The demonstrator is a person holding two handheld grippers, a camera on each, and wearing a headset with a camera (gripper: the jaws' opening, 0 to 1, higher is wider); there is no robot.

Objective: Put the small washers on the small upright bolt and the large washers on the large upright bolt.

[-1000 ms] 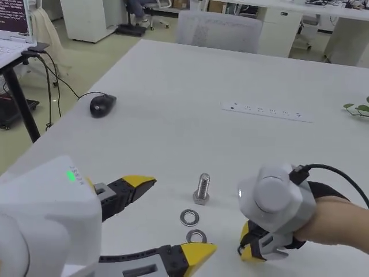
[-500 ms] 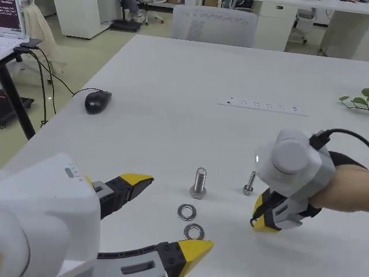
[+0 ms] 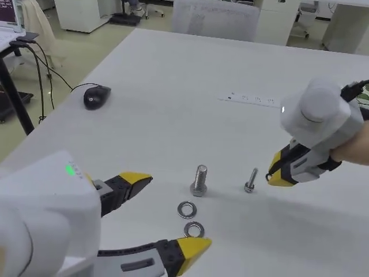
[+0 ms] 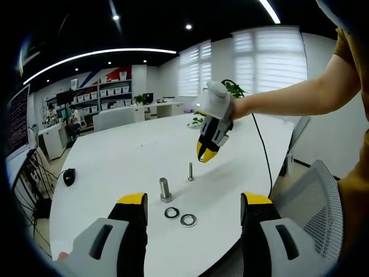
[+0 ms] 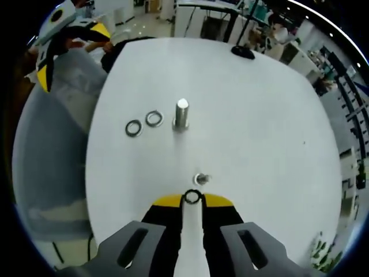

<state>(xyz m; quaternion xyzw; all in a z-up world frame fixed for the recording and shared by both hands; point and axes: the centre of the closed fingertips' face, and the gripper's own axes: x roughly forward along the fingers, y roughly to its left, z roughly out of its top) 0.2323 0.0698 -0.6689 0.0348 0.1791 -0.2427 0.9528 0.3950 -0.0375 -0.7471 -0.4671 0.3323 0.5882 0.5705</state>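
The large bolt (image 3: 199, 180) and the thin small bolt (image 3: 250, 180) stand upright on the white table (image 3: 173, 115). Two large washers (image 3: 187, 209) (image 3: 194, 229) lie flat in front of the large bolt. My right gripper (image 3: 277, 176) hovers just right of and above the small bolt. It is shut on a small washer (image 5: 192, 197), which sits at its tips close over the small bolt (image 5: 200, 178). My left gripper (image 3: 164, 214) is open near the front edge, its jaws on either side of the large washers (image 4: 172, 213) (image 4: 188, 220) but short of them.
A black mouse (image 3: 96, 96) lies at the far left of the table and a white power strip (image 3: 253, 99) at the back. A chair (image 3: 213, 20) stands behind the far edge. The table's left edge runs close to my left gripper.
My right gripper has risen from the table at the front and moved up and to the right, uncovering the small bolt. The left gripper and the large washers have stayed put.
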